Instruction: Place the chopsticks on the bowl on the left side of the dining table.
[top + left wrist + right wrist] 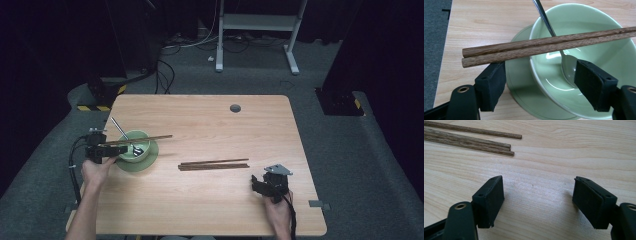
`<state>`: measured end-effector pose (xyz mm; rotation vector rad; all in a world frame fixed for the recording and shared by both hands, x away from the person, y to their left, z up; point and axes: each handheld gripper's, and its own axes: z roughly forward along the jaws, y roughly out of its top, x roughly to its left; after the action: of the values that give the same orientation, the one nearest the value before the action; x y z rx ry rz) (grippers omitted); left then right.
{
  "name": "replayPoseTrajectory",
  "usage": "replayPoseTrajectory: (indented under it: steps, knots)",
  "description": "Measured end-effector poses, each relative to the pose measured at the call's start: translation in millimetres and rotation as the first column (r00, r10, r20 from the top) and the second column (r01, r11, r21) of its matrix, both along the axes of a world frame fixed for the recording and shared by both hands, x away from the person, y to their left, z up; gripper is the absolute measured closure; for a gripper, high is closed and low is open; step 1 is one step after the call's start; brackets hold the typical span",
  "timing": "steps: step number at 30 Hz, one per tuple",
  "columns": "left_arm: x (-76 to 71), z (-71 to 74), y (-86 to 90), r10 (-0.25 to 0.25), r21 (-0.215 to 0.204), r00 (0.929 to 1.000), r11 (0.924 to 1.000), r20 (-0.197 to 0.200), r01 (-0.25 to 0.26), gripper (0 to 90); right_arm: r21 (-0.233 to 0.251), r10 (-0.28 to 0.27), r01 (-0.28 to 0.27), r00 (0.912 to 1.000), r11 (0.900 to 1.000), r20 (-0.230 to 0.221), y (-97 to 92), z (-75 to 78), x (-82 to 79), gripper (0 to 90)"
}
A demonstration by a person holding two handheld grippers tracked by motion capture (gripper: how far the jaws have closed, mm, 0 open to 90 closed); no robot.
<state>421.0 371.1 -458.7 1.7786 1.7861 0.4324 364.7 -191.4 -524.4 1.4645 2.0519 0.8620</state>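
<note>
Precariously, the chopstick pair (544, 46) rests across the green bowl (599, 75) rim above the left gripper (540, 82), both grippers gaping empty, so a nudge could roll it off.

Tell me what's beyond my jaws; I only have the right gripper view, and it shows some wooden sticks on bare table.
Observer: Those sticks are chopsticks lying mid-table. To their left stands a green bowl on a green plate.
Operator: Is the bowl empty?
Observer: No. A metal spoon sits in it, handle leaning over the far rim.
Operator: Anything else on the bowl?
Observer: A second pair of chopsticks lies across its rim, side by side.
Operator: Where's the left gripper?
Observer: The left gripper is at the bowl's near side, jaws wide open and gripping nothing; the pair's blunt ends stick out over one jaw.
</note>
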Motion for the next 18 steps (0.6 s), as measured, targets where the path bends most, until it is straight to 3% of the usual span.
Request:
replayPoseTrajectory:
  steps: [18]
  knots:
    - [7.5, -2.2, 8.4, 0.035, -0.014, 0.9994, 0.9993, 0.0, -0.035, 26.6, -0.002, 0.003, -0.003, 1.0, 1.0, 0.001, -0.2, 0.0, 0.2, 24.8]
